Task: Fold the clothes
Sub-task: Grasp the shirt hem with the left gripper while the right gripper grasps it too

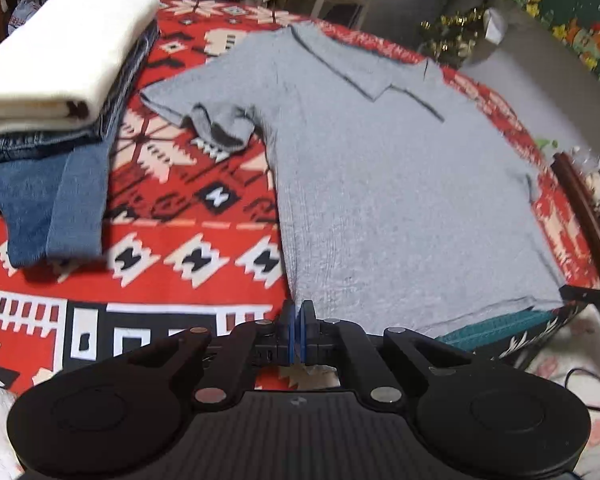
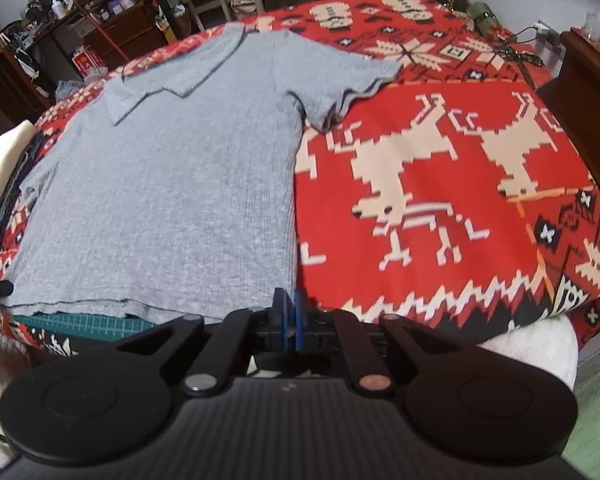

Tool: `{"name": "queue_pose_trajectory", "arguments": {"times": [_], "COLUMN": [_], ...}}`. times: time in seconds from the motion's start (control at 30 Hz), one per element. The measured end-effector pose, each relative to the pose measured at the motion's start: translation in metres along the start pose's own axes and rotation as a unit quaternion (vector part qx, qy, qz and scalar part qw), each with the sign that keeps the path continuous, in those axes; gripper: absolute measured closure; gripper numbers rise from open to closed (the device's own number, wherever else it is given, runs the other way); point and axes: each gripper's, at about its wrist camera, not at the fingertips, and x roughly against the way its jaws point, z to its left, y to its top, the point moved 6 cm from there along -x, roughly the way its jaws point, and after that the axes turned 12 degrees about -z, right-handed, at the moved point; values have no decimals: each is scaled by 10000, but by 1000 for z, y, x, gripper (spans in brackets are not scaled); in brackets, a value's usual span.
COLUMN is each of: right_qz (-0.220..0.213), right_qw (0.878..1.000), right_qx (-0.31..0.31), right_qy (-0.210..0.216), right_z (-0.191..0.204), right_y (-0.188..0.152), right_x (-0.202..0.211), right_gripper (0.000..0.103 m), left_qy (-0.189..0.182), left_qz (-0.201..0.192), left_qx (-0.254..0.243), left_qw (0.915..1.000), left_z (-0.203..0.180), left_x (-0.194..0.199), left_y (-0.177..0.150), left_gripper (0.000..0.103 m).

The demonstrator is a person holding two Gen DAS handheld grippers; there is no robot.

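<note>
Where it lies flat on the red patterned blanket (image 2: 440,92), the grey ribbed shirt (image 1: 380,184) — short-sleeved, collared — has each hem corner pinched: left gripper (image 1: 299,312) and right gripper (image 2: 288,304), blue pads pressed together. Folded cream cloth (image 1: 60,60) atop denim (image 1: 48,208) alongside.

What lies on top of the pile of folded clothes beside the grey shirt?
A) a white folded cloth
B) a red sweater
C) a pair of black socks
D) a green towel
A: in the left wrist view the pile has a white folded cloth on top of blue denim pieces, beside the grey shirt.
</note>
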Motion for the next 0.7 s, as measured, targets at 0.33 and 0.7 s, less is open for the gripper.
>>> {"name": "queue_pose_trajectory", "arguments": {"times": [0.33,0.7], "right_qz": [71,-310], "right_qw": [9999,9988], "right_qx": [-149,355], "right_qy": [48,120], "right_z": [-4,22], "right_y": [-4,18], "right_x": [-4,17], "right_gripper": [97,90], "left_qy": [-10,-240], "left_qz": [-15,-795], "left_qx": [-40,-964], "left_qw": [10000,9919], "left_z": [1,-41], "left_x": [-2,25], "left_y": [-2,19], "left_gripper": [97,78]}}
